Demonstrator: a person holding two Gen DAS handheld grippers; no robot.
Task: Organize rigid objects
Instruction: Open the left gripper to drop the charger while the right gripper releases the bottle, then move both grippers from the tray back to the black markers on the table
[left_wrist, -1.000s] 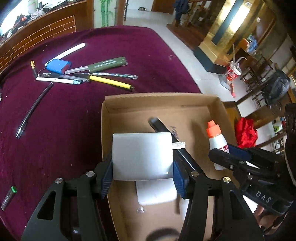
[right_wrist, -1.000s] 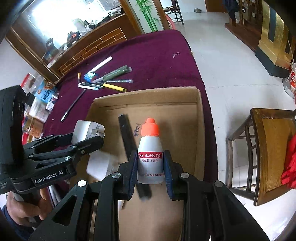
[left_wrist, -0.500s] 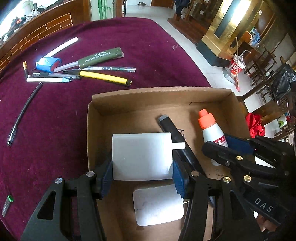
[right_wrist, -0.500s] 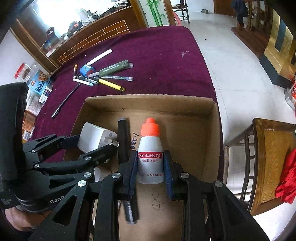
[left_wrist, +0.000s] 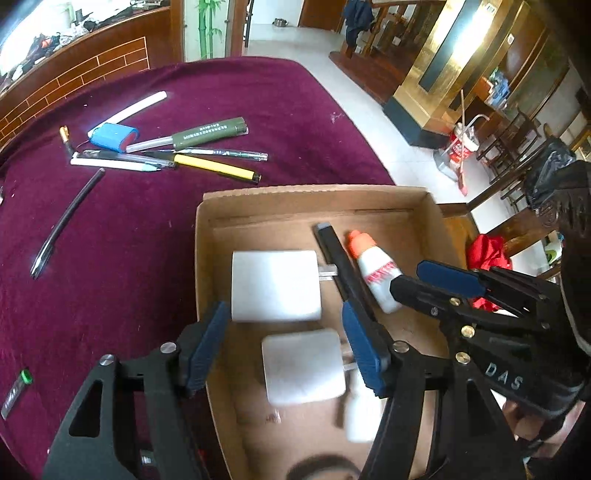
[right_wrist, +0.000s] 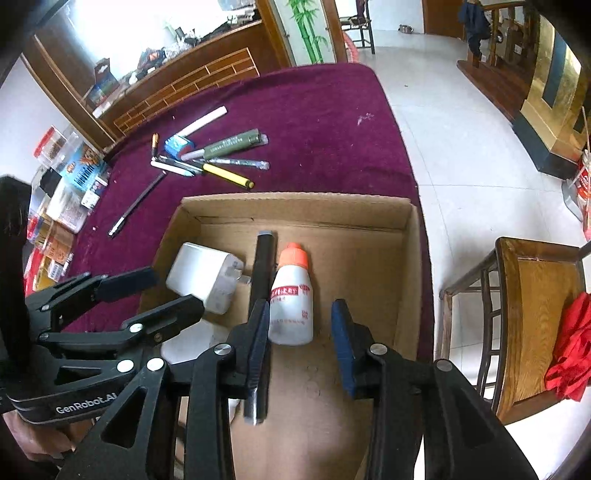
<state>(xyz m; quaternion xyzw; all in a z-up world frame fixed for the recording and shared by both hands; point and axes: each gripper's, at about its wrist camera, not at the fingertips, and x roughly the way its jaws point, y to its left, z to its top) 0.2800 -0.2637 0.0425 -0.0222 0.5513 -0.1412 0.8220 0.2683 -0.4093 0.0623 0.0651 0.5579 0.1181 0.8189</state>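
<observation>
A cardboard box (left_wrist: 199, 258) (right_wrist: 295, 197) sits on the maroon tablecloth. Inside it lie a white charger (left_wrist: 275, 286) (right_wrist: 205, 282), a second white charger (left_wrist: 303, 367), a black bar (left_wrist: 332, 258) (right_wrist: 264, 266) and a white bottle with an orange cap (left_wrist: 376, 273) (right_wrist: 290, 299). My left gripper (left_wrist: 286, 339) (right_wrist: 147, 295) hangs over the box with its jaws opening. The first charger lies free just beyond its pads. My right gripper (right_wrist: 300, 339) (left_wrist: 443, 280) is opening too. The bottle lies between its fingertips, with a clear gap on the right side.
Several pens and markers (left_wrist: 177, 147) (right_wrist: 210, 158) and a blue battery pack (left_wrist: 112, 136) lie on the cloth beyond the box. A black pen (left_wrist: 66, 221) lies to the left. A wooden chair (right_wrist: 535, 314) with a red cloth (right_wrist: 569, 350) stands to the right of the table.
Both grippers have spread their jaws. The charger has left the left pads and the bottle the right pads, and both now rest on the box floor.
</observation>
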